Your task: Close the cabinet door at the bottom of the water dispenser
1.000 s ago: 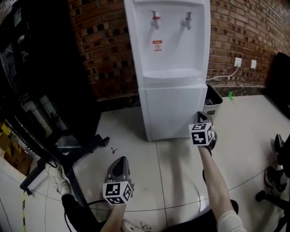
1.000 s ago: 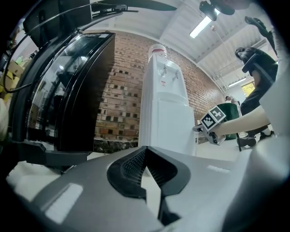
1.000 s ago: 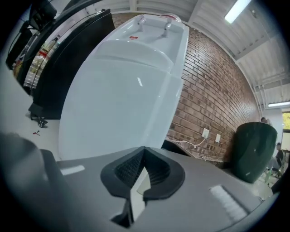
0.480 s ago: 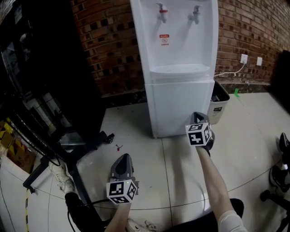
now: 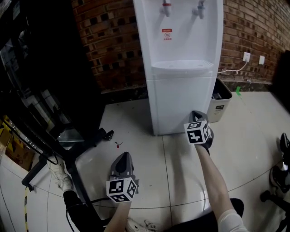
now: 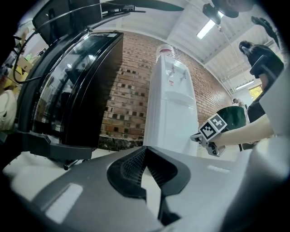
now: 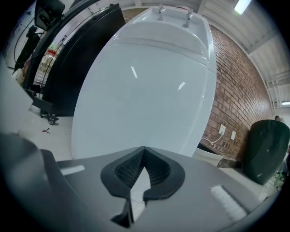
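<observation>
One water dispenser (image 5: 181, 41) stands upright, its cabinet door (image 5: 181, 104) shut and facing the person, below two taps (image 5: 166, 8). The left gripper (image 5: 123, 157) and right gripper (image 5: 195, 113) both have fingers pressed together.

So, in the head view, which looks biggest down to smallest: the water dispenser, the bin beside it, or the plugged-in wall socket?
1. water dispenser
2. bin
3. plugged-in wall socket
All three stand by the same wall, so nearness barely skews it.

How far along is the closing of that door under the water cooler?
Done, apparently: the cabinet door sits flush with the water dispenser. In hand: the right gripper, jaws together and empty, is by the door's lower right corner; the left gripper, also shut, hangs back. Left: probably only withdrawing.
</observation>
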The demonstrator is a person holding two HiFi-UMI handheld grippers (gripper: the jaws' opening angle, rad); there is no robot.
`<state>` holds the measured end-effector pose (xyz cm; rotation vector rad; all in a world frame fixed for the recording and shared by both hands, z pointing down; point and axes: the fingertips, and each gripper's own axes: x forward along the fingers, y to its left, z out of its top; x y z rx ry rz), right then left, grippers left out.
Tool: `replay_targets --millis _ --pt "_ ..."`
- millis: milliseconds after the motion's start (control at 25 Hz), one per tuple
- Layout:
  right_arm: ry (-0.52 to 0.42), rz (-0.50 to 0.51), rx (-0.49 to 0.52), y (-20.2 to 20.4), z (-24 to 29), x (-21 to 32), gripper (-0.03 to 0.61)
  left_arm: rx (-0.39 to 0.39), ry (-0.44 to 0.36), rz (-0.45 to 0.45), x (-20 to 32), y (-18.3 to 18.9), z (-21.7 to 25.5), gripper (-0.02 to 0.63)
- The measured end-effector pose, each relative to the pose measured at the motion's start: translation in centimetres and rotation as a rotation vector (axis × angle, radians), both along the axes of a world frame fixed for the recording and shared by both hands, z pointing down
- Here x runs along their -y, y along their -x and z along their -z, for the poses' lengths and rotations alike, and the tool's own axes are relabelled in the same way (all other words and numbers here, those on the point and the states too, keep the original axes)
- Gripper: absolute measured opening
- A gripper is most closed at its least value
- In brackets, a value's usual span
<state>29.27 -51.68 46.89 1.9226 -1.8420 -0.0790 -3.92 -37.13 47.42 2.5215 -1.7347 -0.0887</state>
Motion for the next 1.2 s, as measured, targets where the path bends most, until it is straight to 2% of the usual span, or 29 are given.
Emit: replay_targets --millis 240,520,640,800,920,1000,1080,1200 --pt "-0.033 0.051 0.057 1.2 1.2 -2.6 0.0 -0.012 -0.002 0.001 -0.3 0.0 1.0 0.012" --pt "-0.18 0.197 0.155 5.4 6.4 -12.5 0.0 -0.069 -0.037 0.002 -4.4 0.1 5.3 0.012" --pt "-0.248 0.207 0.203 7.7 8.4 -17.7 0.0 -0.099 -0.051 -0.025 -7.8 -1.0 6.3 0.011" --pt "-0.27 0.149 0.332 10.3 8.3 -25.0 0.0 -0.071 -0.074 -0.084 -12.5 -2.5 6.6 0.011" --pt "-0.247 0.201 0.386 13.1 7.8 -28.5 0.0 -0.072 -0.101 -0.135 -15.0 -3.8 7.4 0.011" --pt "-0.252 0.243 0.422 14.6 7.8 -30.3 0.0 -0.041 -0.137 -0.166 -16.1 -4.7 8.1 0.011" --pt "-0.27 0.266 0.43 15.4 8.1 -31.8 0.0 -0.009 -0.166 -0.195 -16.9 -5.5 8.8 0.011" --pt "-0.284 0.287 0.393 16.1 8.1 -33.4 0.0 -0.008 -0.178 -0.203 -17.8 -5.8 9.1 0.011"
